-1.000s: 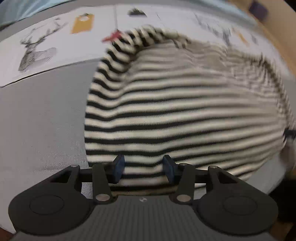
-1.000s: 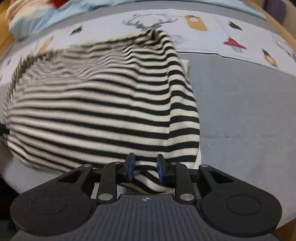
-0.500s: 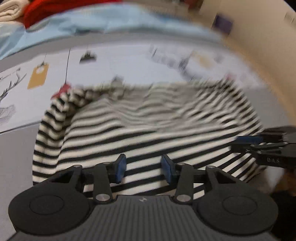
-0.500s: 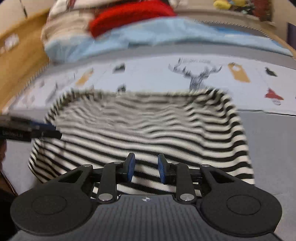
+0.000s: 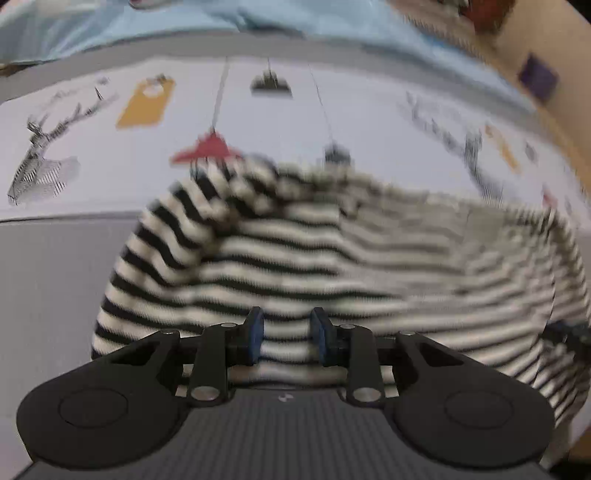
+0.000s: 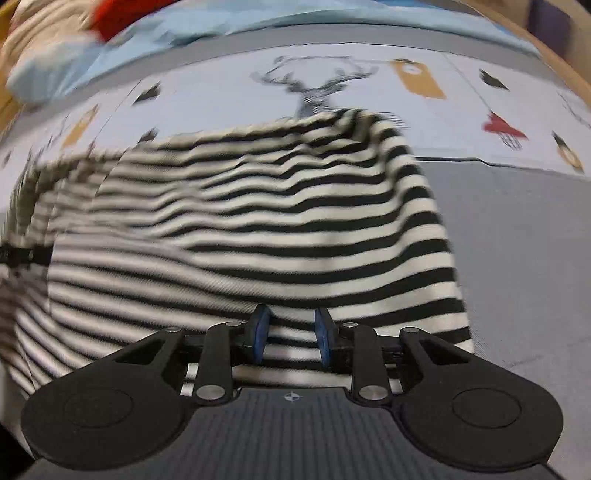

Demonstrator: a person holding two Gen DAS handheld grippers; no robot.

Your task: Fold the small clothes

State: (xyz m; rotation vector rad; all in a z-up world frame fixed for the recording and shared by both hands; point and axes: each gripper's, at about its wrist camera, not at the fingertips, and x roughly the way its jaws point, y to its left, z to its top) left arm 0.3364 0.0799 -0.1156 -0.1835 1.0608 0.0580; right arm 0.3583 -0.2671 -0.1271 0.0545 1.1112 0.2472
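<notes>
A black-and-white striped garment lies spread on the bed, blurred by motion; it also shows in the right wrist view. My left gripper is over its near left edge with its blue pads apart and stripes showing in the gap. My right gripper is over the near right edge, its blue pads also apart with cloth seen between them. Neither pair of pads pinches the cloth. The other gripper shows faintly at the right edge of the left wrist view.
The garment rests on a grey sheet and a white cover printed with deer and tags. A light blue blanket and a red item lie beyond. A wooden bed frame runs along the right.
Both grippers have tilted and shifted along the near edge of the garment. The cloth has dropped back flatter on the bed. The pads stay apart throughout.
</notes>
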